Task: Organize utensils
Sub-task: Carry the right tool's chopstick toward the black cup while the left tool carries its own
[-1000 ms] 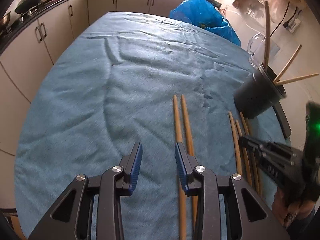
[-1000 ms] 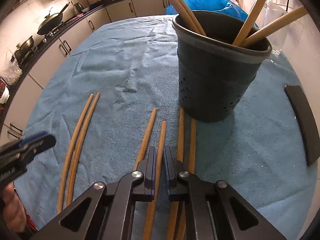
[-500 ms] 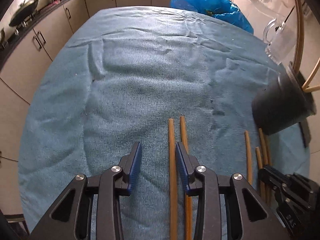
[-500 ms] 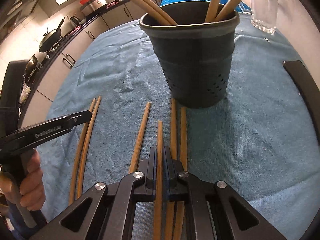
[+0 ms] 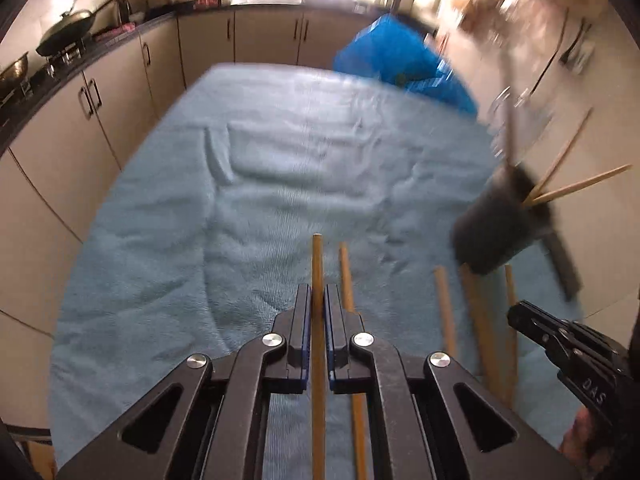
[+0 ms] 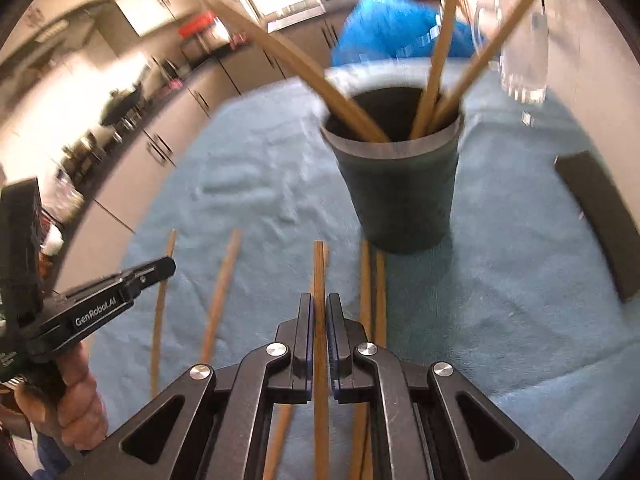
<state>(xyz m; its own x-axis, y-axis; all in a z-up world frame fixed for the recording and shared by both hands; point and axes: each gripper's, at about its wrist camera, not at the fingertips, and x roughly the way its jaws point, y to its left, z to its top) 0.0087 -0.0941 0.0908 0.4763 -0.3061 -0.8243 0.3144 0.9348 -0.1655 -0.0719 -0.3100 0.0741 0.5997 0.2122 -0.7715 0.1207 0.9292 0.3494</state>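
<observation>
My left gripper (image 5: pixel 317 300) is shut on a wooden chopstick (image 5: pixel 317 264) that points forward over the blue towel. A second chopstick (image 5: pixel 345 272) lies just to its right. My right gripper (image 6: pixel 319 312) is shut on another chopstick (image 6: pixel 319 272), lifted and pointing toward the dark utensil cup (image 6: pixel 400 192), which holds several chopsticks. The cup (image 5: pixel 496 228) also shows at the right of the left wrist view. More chopsticks (image 6: pixel 370 288) lie on the towel before the cup, and two (image 6: pixel 222 280) lie at the left.
A blue towel (image 5: pixel 280 184) covers the table. A black flat object (image 6: pixel 600 216) lies right of the cup. A clear glass jug (image 6: pixel 520 56) and a blue bag (image 6: pixel 392 32) stand behind it. Kitchen cabinets (image 5: pixel 92 112) run along the left.
My left gripper has shut on a chopstick and risen with it. My right gripper, shut on its chopstick, has lifted it toward the cup.
</observation>
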